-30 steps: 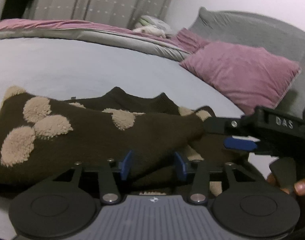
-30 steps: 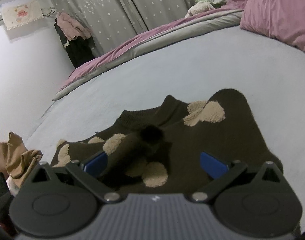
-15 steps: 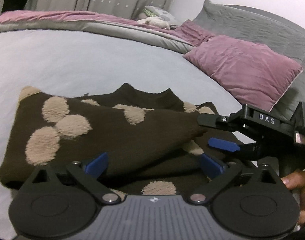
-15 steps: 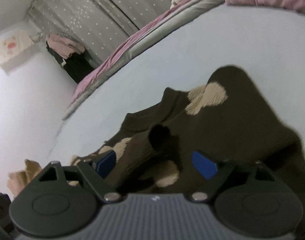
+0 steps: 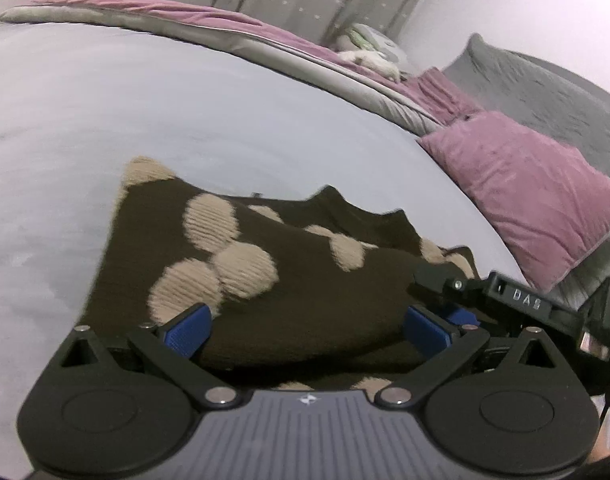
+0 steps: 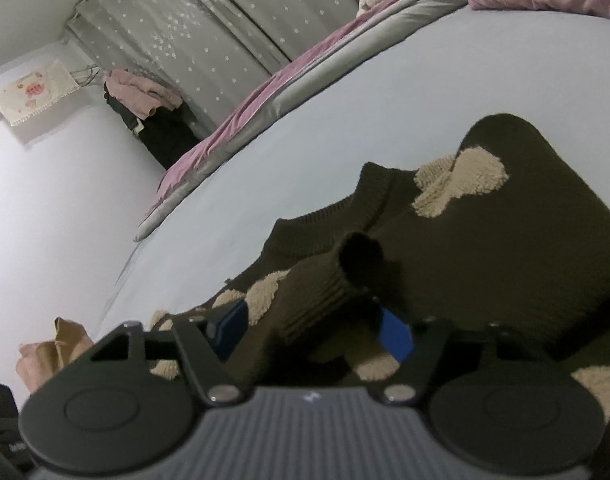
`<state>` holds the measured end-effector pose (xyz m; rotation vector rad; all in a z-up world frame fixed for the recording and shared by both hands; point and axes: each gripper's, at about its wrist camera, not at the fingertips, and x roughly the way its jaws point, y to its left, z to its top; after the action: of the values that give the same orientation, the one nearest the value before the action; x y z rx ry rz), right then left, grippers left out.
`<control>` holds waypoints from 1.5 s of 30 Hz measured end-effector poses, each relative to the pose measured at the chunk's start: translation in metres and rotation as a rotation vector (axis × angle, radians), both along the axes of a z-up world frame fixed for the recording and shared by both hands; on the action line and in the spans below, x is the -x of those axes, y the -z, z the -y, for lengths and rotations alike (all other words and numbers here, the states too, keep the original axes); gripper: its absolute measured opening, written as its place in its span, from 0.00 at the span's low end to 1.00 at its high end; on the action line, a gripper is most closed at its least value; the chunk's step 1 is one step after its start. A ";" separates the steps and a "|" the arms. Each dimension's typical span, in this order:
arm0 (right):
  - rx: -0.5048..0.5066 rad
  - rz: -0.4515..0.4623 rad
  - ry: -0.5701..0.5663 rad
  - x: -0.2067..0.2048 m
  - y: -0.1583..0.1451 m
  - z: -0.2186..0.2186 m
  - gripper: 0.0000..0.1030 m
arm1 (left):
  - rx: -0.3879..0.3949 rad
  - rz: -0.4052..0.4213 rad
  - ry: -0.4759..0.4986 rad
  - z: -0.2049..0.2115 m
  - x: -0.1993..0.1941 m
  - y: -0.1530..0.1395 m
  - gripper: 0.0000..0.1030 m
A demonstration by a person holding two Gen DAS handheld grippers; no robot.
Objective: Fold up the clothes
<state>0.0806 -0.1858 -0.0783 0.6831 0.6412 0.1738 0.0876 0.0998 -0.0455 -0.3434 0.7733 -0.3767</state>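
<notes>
Left wrist view shows the brown sweater (image 5: 305, 280) lying on the pale grey bed (image 5: 185, 120), well in from its far edge where the pink quilt (image 5: 185, 20) is bunched, with a pink pillow (image 5: 525, 200) off toward the bed's right side. The left tongs (image 5: 307, 328) stand wide apart, blue pads either side of a folded-over layer but not pinching it. Further right, the right tongs (image 6: 313, 330) sit about the ribbed sleeve cuff (image 6: 345, 272), the pads close against the knit on both sides; whether they truly clamp it I cannot tell. The sweater looks thick, soft and fuzzy, with raised beige patches (image 5: 213, 280); it should drape and sag rather than hold a crease, and is probably heavy enough to slide out of a shallow pinch. The pile is grippy, not slippery, and nothing about it is fragile. The ribbed cuff, collar (image 6: 325, 216) and hem are the firmest places to take hold; pinching a single layer mid-panel would likely just stretch the knit.
</notes>
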 end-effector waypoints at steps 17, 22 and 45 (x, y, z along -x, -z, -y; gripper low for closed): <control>0.122 0.226 -0.037 0.014 -0.054 -0.032 0.12 | 0.075 -0.091 -0.349 -0.077 -0.015 0.016 1.00; 0.143 0.286 -0.049 0.021 -0.074 -0.036 0.11 | 0.131 -0.109 -0.380 -0.086 -0.019 0.023 0.99; 0.176 0.330 0.051 0.038 -0.095 0.023 0.11 | 0.037 -0.085 -0.307 -0.053 -0.024 0.032 0.94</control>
<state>0.0428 -0.2087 0.0168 0.4855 0.3176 0.1761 0.1118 0.1529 -0.0776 -0.5071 0.7831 -0.0882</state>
